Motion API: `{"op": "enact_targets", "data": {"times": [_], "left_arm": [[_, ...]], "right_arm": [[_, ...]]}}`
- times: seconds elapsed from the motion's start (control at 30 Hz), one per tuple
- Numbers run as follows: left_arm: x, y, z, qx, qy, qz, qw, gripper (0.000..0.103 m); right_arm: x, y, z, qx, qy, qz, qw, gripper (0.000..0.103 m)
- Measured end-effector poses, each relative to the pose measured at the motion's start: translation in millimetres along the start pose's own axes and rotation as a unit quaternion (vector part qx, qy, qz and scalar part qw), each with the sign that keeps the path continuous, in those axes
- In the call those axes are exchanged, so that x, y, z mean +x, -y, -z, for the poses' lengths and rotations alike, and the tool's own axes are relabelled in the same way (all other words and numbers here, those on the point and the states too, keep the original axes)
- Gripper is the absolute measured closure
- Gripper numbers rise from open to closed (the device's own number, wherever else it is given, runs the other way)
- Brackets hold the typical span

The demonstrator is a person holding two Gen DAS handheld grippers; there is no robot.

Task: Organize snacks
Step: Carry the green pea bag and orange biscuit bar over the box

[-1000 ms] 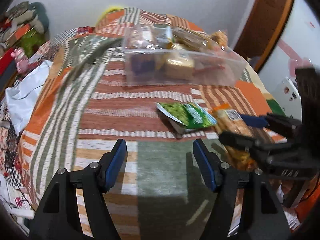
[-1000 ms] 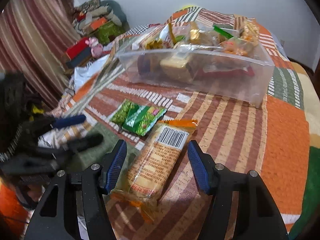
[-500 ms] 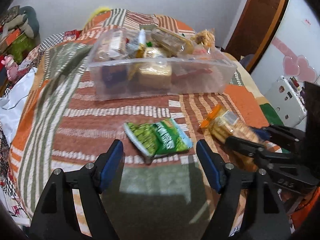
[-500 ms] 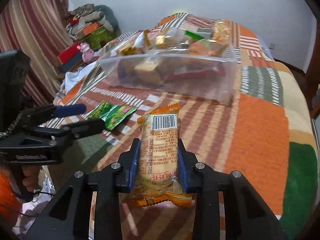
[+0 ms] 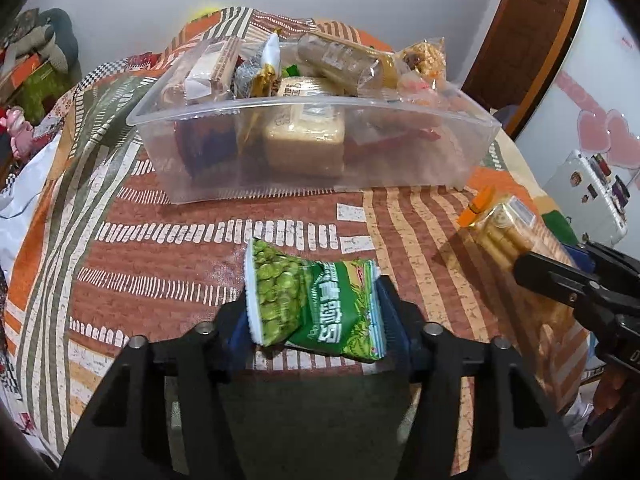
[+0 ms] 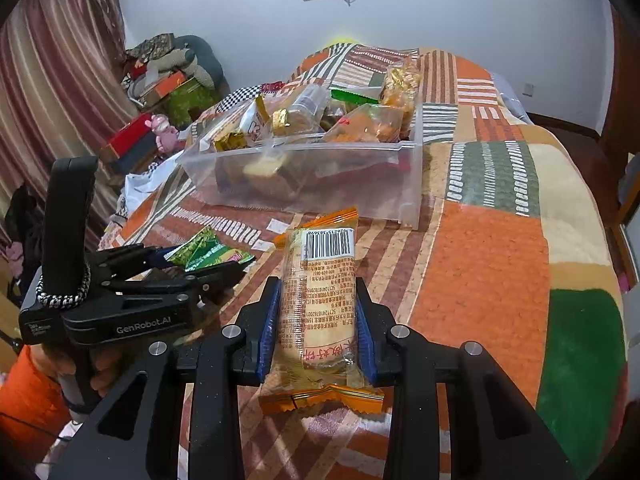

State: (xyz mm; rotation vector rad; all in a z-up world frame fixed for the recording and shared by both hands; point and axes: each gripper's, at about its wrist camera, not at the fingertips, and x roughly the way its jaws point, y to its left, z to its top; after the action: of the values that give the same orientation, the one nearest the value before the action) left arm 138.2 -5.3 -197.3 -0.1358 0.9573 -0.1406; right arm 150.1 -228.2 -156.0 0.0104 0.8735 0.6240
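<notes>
The left hand-held gripper (image 5: 316,320), wide open half a second ago, is now clamped on the green pea packet (image 5: 312,304), lifting its near edge off the bed; the right hand-held gripper (image 6: 316,320) still holds the orange biscuit pack (image 6: 318,304) upright between its pads, nearer than the clear plastic bin (image 6: 304,176). With both loose snacks gripped, I judge both are ready to go into the bin, already heaped with packets. Beyond the bin the patchwork bedspread (image 6: 492,256) runs to a white wall (image 6: 460,12); left of the bin hang striped curtains (image 6: 52,92)
</notes>
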Motion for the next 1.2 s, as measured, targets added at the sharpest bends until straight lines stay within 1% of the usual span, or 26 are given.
{"op": "enact_targets", "data": {"times": [0.03,0.1,0.17,0.4,0.6,0.77,1.03,1.2], "left_arm": [[-1,-1,0,0.0,0.001,0.001,1.0,0.055],[-5,-6,0,-0.006,0.005,0.009,0.9999,0.057],[-10,-7,-1,-0.005,0.011,0.009,0.9999,0.058],[-39,-7,-14,0.003,0.051,0.009,0.9987,0.058],[-68,-2,-35,0.007,0.096,0.016,0.9953,0.058],[-83,0,-58,0.012,0.129,0.016,0.9915,0.058],[-86,1,-88,0.011,0.159,0.013,0.9871,0.058],[-78,-1,-104,0.005,0.165,0.012,0.9862,0.058]], "right_arm": [[0,1,0,0.001,0.001,-0.001,1.0,0.072],[-1,2,-2,0.001,0.003,-0.002,1.0,0.072],[-2,1,-5,0.001,0.008,-0.003,1.0,0.072],[-12,0,-20,-0.001,0.031,-0.001,1.0,0.072],[-21,-1,-35,-0.005,0.06,0.003,0.998,0.072],[-25,-1,-51,-0.006,0.084,0.005,0.996,0.072],[-30,-2,-75,-0.012,0.118,0.005,0.993,0.072],[-24,-2,-90,-0.013,0.131,0.003,0.991,0.072]]}}
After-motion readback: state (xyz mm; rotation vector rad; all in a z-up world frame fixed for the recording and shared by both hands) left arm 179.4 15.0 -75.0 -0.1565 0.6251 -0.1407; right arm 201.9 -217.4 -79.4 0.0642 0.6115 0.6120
